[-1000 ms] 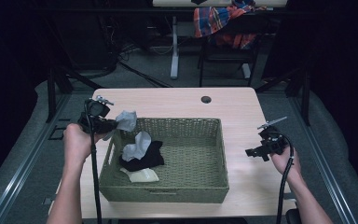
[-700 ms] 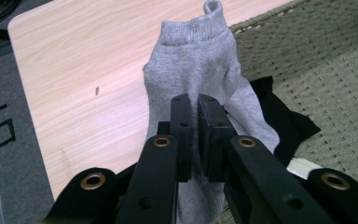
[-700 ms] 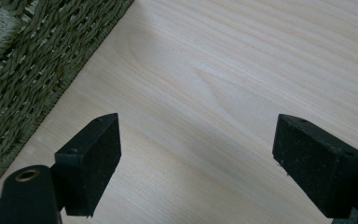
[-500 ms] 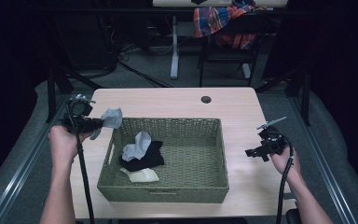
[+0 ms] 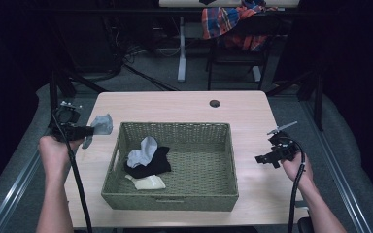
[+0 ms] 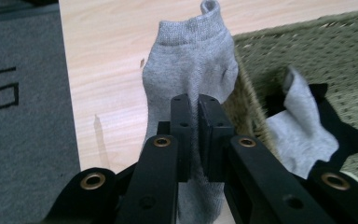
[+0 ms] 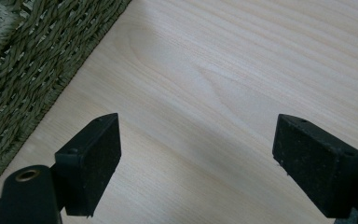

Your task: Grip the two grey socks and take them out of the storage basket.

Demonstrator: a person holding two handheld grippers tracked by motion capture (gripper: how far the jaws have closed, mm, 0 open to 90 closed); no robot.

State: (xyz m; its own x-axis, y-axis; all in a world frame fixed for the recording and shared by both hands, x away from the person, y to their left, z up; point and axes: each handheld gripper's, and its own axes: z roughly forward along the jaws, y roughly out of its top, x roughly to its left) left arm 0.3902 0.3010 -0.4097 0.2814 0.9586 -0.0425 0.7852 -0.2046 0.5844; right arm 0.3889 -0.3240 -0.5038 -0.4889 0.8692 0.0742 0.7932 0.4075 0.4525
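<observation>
Fingers (image 6: 182, 126) of the left gripper (image 6: 195, 116) are pinched tight on the grey sock (image 6: 191, 70), left of the basket (image 5: 175, 199); lower it flat onto bare table before letting go. Right gripper (image 7: 196, 163) sits wide open, empty.

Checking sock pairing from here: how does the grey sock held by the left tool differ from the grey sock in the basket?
The held grey sock is clamped in the shut left tool, hanging over the table outside the basket; the basket grey sock is gripped by nothing and sits inside. The held one hangs stretched out, cuff away from the tool; the basket one is crumpled over a black sock. Both look the same light grey, ankle-length knit.
</observation>
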